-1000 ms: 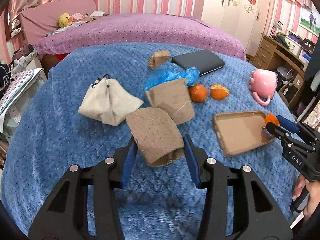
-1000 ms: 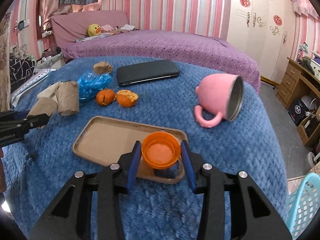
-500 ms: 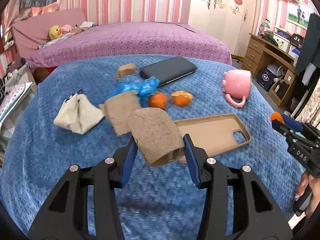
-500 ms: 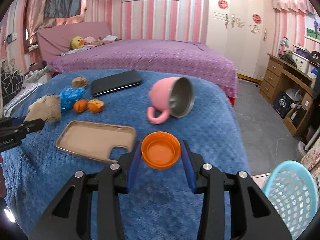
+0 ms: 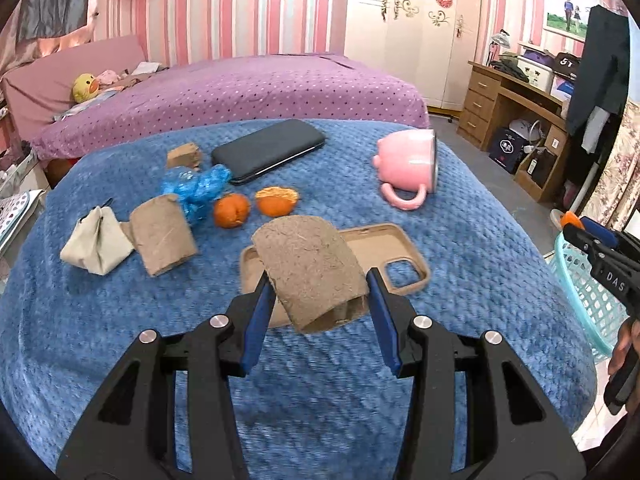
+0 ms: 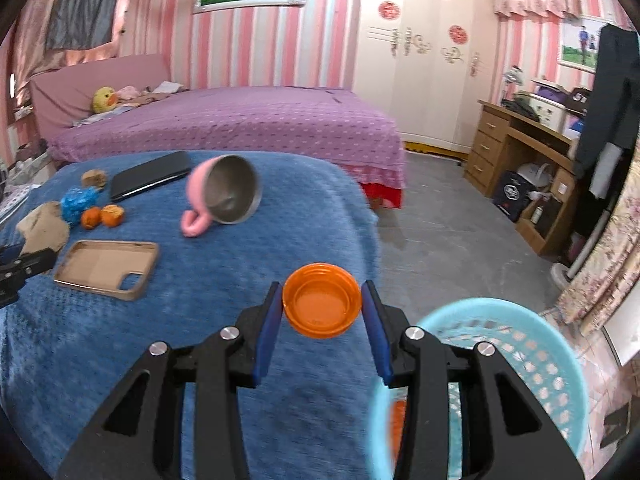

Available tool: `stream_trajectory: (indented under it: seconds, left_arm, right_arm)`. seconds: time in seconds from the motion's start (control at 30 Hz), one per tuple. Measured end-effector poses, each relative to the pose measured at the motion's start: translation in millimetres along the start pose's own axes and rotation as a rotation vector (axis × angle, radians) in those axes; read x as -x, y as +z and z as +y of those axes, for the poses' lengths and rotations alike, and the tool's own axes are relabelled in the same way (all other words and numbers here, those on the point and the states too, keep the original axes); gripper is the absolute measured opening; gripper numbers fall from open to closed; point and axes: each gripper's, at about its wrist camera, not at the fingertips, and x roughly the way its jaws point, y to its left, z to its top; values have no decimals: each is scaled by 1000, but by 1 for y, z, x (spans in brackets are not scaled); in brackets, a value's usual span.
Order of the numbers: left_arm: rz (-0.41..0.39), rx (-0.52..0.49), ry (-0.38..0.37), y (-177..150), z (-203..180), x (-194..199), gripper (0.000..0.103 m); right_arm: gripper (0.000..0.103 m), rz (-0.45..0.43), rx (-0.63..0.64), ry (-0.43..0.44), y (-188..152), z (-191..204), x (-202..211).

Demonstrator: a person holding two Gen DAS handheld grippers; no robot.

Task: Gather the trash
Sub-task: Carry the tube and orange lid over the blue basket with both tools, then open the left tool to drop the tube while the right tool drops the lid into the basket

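The cardboard tube (image 5: pixel 314 270) sits at lower centre of the left wrist view, clamped between the blue pads of the left gripper (image 5: pixel 320 296) and held above the blue blanket (image 5: pixel 100 340). The orange cap (image 6: pixel 322 300) sits at lower centre of the right wrist view, pinched across its rim by the right gripper (image 6: pixel 322 310), open side toward the camera. It hangs past the blanket's right edge, just left of the turquoise basket (image 6: pixel 532 344) at the lower right of that frame. An orange item lies inside the basket; it is too blurred to identify.

Behind the held tube, a tan phone case (image 5: pixel 394 258) lies flat on the blanket. To its left lies a second cardboard tube (image 5: pixel 164 236), touching a folded beige cloth (image 5: pixel 96 246). Above these, a crumpled blue wrapper (image 5: pixel 196 188) lies beside two orange peel pieces (image 5: pixel 252 208). A black phone (image 5: pixel 268 150) lies at upper centre, with a small brown scrap (image 5: pixel 184 156) to its left. A pink mug (image 5: pixel 408 166) lies on its side to the right.
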Motion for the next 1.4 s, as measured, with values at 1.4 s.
stream_trajectory:
  seconds: [1.4]
  left_arm:
    - [3, -279, -329, -18, -298, -23, 46]
  right_arm:
    - [40, 7, -251, -241, -58, -216, 34]
